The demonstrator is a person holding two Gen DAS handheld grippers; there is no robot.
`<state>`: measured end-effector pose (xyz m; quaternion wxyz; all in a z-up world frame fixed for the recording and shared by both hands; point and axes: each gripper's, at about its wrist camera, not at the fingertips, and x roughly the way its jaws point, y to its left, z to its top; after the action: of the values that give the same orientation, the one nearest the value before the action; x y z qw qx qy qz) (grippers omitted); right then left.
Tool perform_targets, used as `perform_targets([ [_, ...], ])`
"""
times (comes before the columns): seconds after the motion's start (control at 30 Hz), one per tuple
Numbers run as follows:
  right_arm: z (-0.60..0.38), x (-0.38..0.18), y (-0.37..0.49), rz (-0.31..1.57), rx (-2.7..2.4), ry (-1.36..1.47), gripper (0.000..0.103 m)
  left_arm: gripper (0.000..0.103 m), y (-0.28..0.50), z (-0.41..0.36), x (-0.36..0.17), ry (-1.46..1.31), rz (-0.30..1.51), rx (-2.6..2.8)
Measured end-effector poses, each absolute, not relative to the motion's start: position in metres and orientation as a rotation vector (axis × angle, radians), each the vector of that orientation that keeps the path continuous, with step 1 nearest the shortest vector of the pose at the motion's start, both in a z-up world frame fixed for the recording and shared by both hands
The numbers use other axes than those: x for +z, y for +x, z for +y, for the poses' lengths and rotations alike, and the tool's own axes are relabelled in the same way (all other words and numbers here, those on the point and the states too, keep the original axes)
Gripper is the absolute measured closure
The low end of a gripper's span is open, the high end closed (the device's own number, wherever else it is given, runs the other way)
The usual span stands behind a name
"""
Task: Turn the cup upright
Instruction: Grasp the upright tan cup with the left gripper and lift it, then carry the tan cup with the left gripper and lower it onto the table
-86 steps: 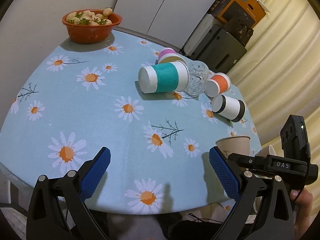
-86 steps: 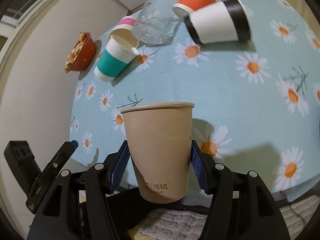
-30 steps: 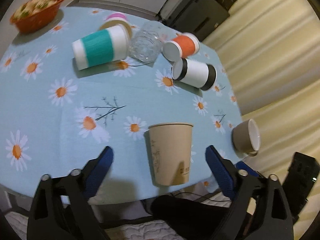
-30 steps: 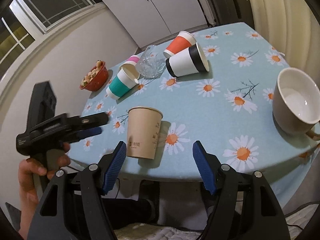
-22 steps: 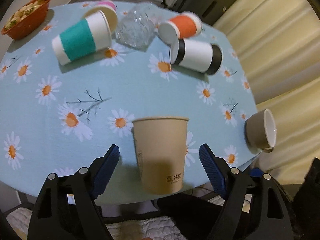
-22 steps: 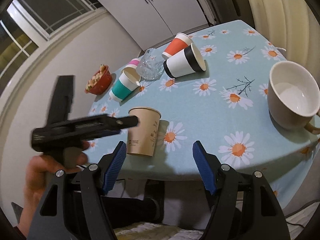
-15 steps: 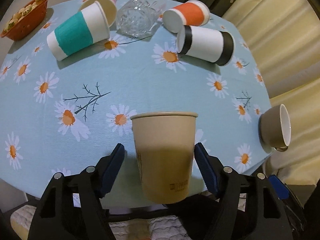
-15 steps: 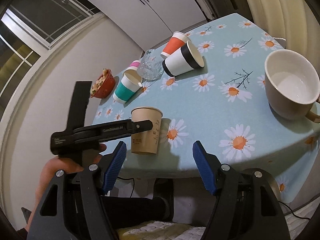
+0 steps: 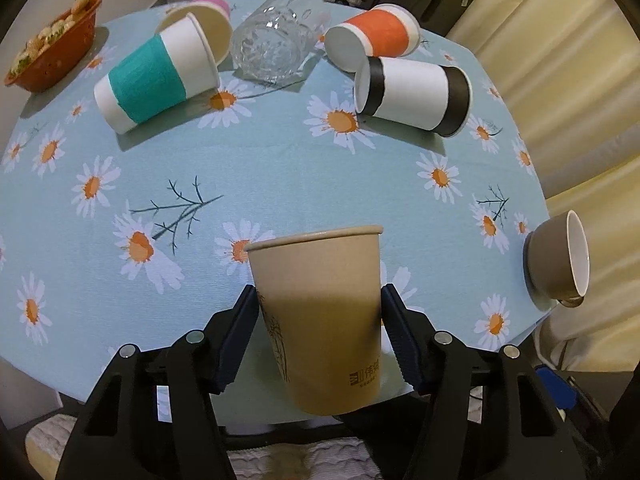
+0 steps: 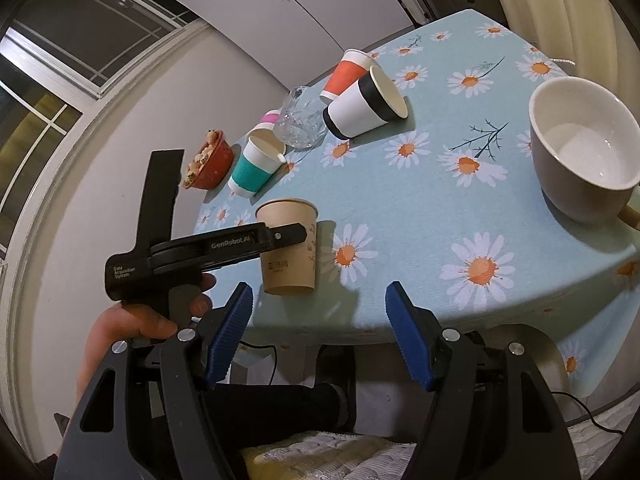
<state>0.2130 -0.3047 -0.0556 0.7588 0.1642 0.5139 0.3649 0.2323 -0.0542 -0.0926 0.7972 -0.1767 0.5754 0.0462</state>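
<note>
A tan paper cup [image 9: 320,312] stands upright near the front edge of the round table. My left gripper [image 9: 320,332] is shut on it, one blue pad on each side of its wall. In the right wrist view the same cup [image 10: 289,252] shows with the left gripper's body across it. My right gripper [image 10: 318,332] is open and empty, below and in front of the table edge. Lying on their sides at the back are a teal-banded cup [image 9: 156,80], a black-and-white cup [image 9: 412,94] and an orange cup [image 9: 372,36].
A clear glass [image 9: 276,40] and a pink cup [image 9: 208,0] lie among the tipped cups. A red bowl of food [image 9: 52,64] sits at the back left. A brown mug [image 9: 558,256] stands at the table's right edge. The daisy tablecloth [image 9: 280,168] covers the table.
The right gripper let go of the tan cup and pulled back from the table. The left gripper moved in around the cup and closed on it.
</note>
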Motion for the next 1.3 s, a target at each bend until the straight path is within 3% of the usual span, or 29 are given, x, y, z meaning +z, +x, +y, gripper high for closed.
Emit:
perform_targets([
  [0.33, -0.299, -0.049, 0.208, 1.067, 0.819, 0.326, 0.033, 0.043, 0.209, -0.056, -0.059, -0.329, 1.08, 0.128],
  [0.73, -0.282, -0.027, 0.193, 0.91, 0.873, 0.231, 0.029, 0.043, 0.162, -0.059, -0.007, -0.146, 0.659, 0.255],
  [1.3, -0.264, -0.03, 0.192, 0.859, 0.8, 0.1, 0.028, 0.043, 0.124, -0.062, -0.064, -0.102, 0.297, 0.346],
])
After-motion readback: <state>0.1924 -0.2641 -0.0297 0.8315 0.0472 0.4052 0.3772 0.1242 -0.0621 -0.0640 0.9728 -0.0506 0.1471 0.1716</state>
